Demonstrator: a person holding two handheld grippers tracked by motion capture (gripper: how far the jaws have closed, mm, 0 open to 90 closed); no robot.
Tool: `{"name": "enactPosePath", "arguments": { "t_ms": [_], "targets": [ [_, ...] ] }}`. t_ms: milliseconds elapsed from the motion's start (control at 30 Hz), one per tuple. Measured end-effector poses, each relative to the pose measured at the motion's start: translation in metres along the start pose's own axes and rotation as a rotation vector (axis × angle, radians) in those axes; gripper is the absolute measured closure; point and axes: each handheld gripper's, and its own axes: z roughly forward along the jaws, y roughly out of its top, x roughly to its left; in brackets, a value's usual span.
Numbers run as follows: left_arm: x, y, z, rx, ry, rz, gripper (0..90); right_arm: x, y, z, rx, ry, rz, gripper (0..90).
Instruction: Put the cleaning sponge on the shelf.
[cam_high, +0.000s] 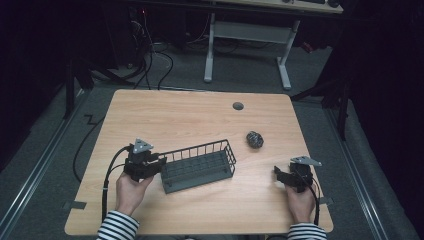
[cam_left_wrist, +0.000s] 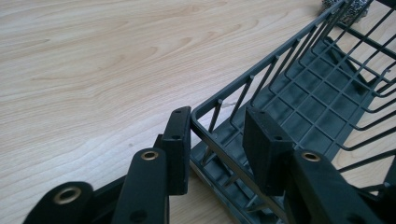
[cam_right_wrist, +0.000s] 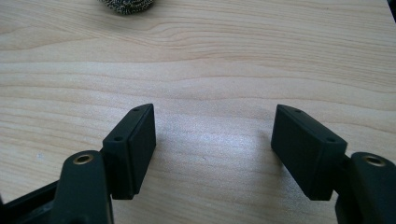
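A dark grey wire basket (cam_high: 200, 165) lies left of the middle of the wooden table (cam_high: 190, 115). My left gripper (cam_high: 161, 162) is at its left end. In the left gripper view the jaws (cam_left_wrist: 217, 140) straddle the basket's end rim (cam_left_wrist: 299, 93): one pad is outside against the wire, the other inside with a gap, so the gripper is open. A steel wool scrubber (cam_high: 254, 139) rests on the table to the right of the basket. My right gripper (cam_high: 277, 172) is near the front right, open over bare wood (cam_right_wrist: 215, 135), with the scrubber (cam_right_wrist: 126, 4) farther ahead.
A round cable grommet (cam_high: 238, 106) sits near the table's far edge. Beyond the table stands a white-legged desk (cam_high: 250, 30), with cables (cam_high: 155, 65) on the floor. The table's right edge is close to my right hand.
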Motion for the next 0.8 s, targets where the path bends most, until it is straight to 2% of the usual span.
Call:
{"name": "enactPosePath", "arguments": {
  "t_ms": [200,300,333,400,433,567,667,700,800],
  "targets": [
    [-0.004,0.001,0.002,0.0,-0.011,0.004,61.8,0.0,0.0,0.0,0.0,0.0,0.0,31.0],
    [-0.003,0.001,-0.002,-0.017,-0.02,-0.007,57.2,0.0,0.0,0.0,0.0,0.0,0.0,31.0],
    [-0.002,0.001,-0.004,-0.028,-0.022,-0.015,51.7,0.0,0.0,0.0,0.0,0.0,0.0,31.0],
    [0.001,0.001,-0.013,-0.06,-0.023,-0.03,47.0,0.0,0.0,0.0,0.0,0.0,0.0,31.0],
    [0.001,0.001,-0.013,-0.06,-0.023,-0.03,45.0,0.0,0.0,0.0,0.0,0.0,0.0,31.0],
    [0.009,-0.003,-0.027,-0.114,-0.006,-0.059,40.6,0.0,0.0,0.0,0.0,0.0,0.0,31.0],
    [0.024,-0.013,-0.037,-0.151,0.026,-0.1,37.7,0.0,0.0,0.0,0.0,0.0,0.0,31.4],
    [0.024,-0.013,-0.037,-0.151,0.026,-0.1,37.4,0.0,0.0,0.0,0.0,0.0,0.0,31.4],
    [0.035,-0.022,-0.04,-0.15,0.056,-0.129,37.2,0.0,0.0,0.0,-0.001,0.0,-0.001,31.5]
  ]
}}
